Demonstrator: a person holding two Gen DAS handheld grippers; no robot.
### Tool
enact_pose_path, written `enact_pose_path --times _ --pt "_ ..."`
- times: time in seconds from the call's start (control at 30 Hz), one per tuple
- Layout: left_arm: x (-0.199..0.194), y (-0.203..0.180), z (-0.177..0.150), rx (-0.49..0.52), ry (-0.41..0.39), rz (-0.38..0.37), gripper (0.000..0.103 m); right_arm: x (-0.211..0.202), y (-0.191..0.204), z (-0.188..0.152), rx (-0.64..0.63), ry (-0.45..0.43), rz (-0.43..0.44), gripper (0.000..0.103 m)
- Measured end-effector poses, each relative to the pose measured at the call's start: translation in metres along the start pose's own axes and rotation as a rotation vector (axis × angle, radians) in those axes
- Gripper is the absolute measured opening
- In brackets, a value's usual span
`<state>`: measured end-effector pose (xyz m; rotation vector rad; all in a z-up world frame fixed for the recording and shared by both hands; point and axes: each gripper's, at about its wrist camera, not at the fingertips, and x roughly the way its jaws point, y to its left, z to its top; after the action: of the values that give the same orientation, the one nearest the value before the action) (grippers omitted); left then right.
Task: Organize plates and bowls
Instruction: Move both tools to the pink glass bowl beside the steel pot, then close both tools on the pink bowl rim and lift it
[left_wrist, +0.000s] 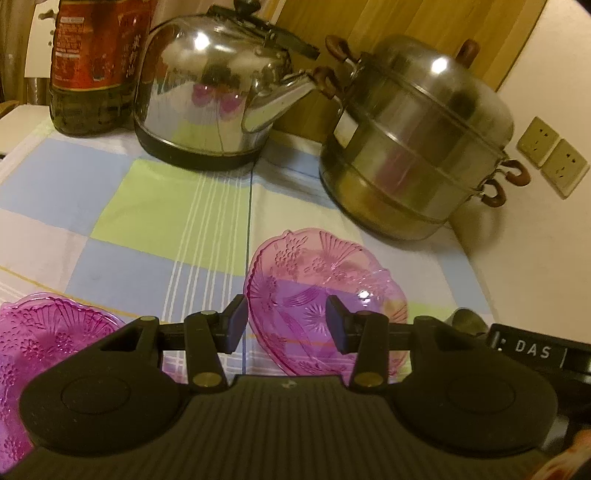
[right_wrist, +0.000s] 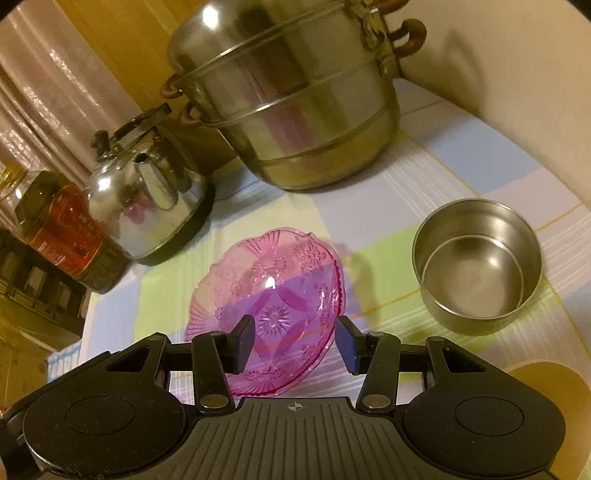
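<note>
A pink cut-glass bowl (left_wrist: 325, 284) sits on the checked tablecloth, just in front of my left gripper (left_wrist: 286, 321), which is open with nothing between its fingers. A second pink glass bowl (left_wrist: 40, 339) lies at the lower left of the left wrist view. The right wrist view shows the first pink bowl (right_wrist: 273, 291) just in front of my right gripper (right_wrist: 295, 343), which is open and empty. A steel bowl (right_wrist: 476, 266) stands to its right. The right gripper's body (left_wrist: 535, 350) shows at the right edge of the left wrist view.
A steel steamer pot (left_wrist: 417, 144) and a steel kettle (left_wrist: 214, 92) stand at the back, with a dark oil bottle (left_wrist: 96, 62) at the far left. A white wall with sockets (left_wrist: 550, 155) bounds the right side. A round wooden item (right_wrist: 554, 380) shows at lower right.
</note>
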<state>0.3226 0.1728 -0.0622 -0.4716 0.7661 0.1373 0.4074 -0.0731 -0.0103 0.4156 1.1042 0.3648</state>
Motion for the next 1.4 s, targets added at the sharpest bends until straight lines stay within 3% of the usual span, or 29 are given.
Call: enact_pose_path --times 0.4,0.57,0.97,1.13,1.23,1.4 --pt "0.035 0.015 0.007 -0.077 0.087 0.013 0.042 0.025 -0.014 0.005 0.067 0.074 0.009 0.048" --pt "0.044 0.021 0.007 -0.123 0.114 -0.014 0.042 0.031 -0.016 0.007 0.079 0.079 0.005 0.048" --pt "0.06 0.021 -0.001 -0.125 0.153 -0.007 0.041 0.049 -0.024 0.009 0.102 0.11 -0.026 0.048" --pt "0.063 0.021 -0.001 -0.128 0.148 0.005 0.034 0.056 -0.025 0.009 0.099 0.118 -0.029 0.047" --pt "0.065 0.021 -0.001 -0.13 0.152 -0.002 0.03 0.056 -0.025 0.01 0.097 0.121 -0.031 0.039" --pt "0.068 0.022 -0.002 -0.135 0.159 -0.001 0.024 0.061 -0.027 0.01 0.101 0.134 -0.033 0.034"
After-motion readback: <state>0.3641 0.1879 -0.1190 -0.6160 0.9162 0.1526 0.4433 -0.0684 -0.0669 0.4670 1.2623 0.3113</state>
